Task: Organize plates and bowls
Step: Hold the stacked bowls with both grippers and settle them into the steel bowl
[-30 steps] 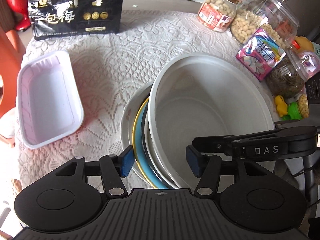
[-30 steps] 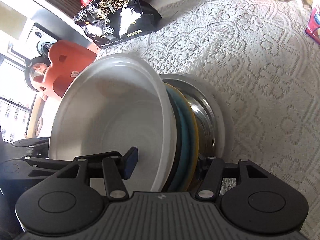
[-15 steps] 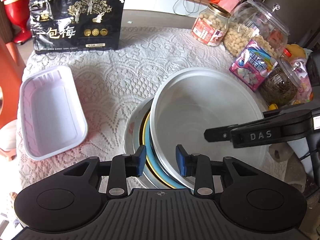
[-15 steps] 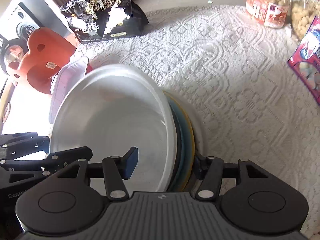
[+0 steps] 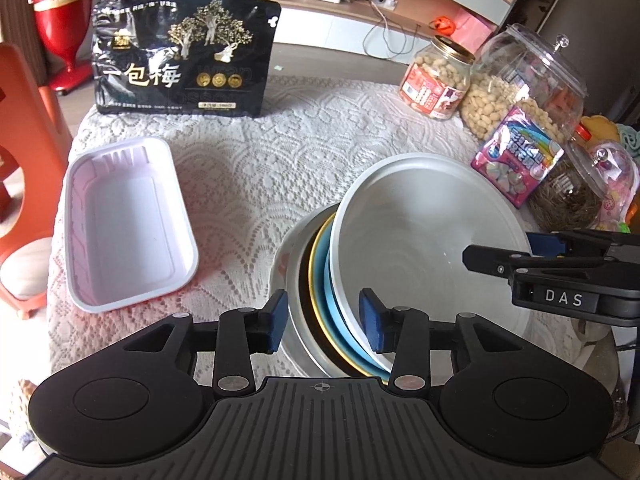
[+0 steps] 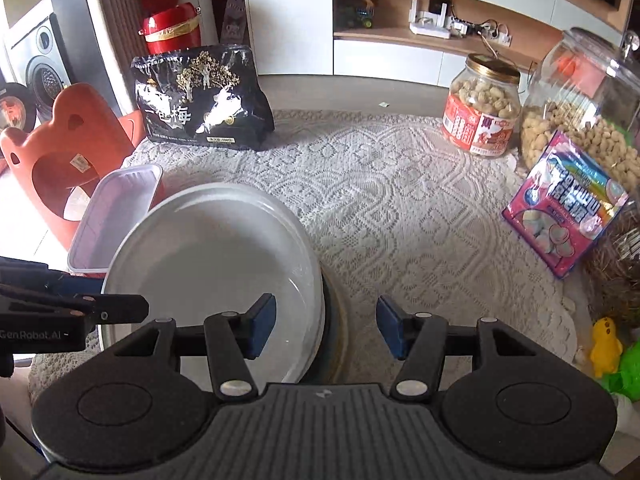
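White bowl (image 5: pixel 432 236) tops my stack (image 5: pixel 316 280) at table's (image 5: pixel 256 176) near edge; left claw (image 5: pixel 323 322) and right claw (image 6: pixel 325 326) both spread, straddling rims.

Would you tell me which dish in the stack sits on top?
The large white bowl is uppermost, tilted inside the others; the blue plate, yellow-rimmed plate and metal dish show only as edges beneath it.

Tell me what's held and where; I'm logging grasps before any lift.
Left hand-held gripper straddles the nested stack's near rim; a clamp cannot be told. Right hand-held gripper, open around the white bowl's rim, holds nothing.
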A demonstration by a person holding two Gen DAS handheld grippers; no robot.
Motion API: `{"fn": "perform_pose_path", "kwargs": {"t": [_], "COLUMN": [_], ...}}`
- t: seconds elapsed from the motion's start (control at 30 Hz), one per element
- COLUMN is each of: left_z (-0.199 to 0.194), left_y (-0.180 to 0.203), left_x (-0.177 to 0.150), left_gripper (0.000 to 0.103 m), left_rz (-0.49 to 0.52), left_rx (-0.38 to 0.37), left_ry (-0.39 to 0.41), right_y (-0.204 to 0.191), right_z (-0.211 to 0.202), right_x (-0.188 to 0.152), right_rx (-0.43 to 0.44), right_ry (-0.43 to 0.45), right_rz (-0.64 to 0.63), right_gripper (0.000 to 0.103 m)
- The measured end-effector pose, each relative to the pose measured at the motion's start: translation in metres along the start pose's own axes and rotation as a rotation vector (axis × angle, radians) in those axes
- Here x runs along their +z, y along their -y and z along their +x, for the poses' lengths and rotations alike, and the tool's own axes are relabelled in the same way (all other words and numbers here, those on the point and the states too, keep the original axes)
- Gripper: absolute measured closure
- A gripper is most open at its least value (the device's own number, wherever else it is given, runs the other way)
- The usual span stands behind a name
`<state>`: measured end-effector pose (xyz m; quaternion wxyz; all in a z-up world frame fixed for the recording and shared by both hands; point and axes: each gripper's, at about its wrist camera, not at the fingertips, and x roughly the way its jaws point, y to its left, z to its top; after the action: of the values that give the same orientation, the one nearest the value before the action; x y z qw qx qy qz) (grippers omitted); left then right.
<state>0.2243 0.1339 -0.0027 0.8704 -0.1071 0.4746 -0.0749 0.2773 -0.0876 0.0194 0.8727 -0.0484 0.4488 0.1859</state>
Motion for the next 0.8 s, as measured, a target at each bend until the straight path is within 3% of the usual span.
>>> {"fn": "perform_pose_path", "kwargs": {"t": [0.13, 0.33, 0.6, 0.8], "left_z": [0.002, 0.006, 0.01, 0.013], "left_y": [-0.007, -0.015, -0.016, -0.017], "left_x": [-0.005, -0.006, -0.007, -0.009], "left_gripper": [0.055, 0.04, 0.034, 0.033], "left_rz": [-0.041, -0.084, -0.099, -0.116], "left_rx": [-0.035, -0.039, -0.034, -0.052], "left_ry": [0.002, -0.011, -0.029, -0.049], "right_y": [0.013, 0.025, 0.02, 0.016], "right_z": [0.017, 0.032, 0.044, 0.042], "right_x": [-0.012, -0.019, -0.025, -0.027], "right_rx": [0.038, 0.111, 0.189, 0.19], "right_ry": [-0.032, -0.083, -0.155, -0.138], "right_rz": [0.086, 0.168, 0.201, 0.187], "right_gripper": [0.046, 0.046, 0.039, 0.036]}}
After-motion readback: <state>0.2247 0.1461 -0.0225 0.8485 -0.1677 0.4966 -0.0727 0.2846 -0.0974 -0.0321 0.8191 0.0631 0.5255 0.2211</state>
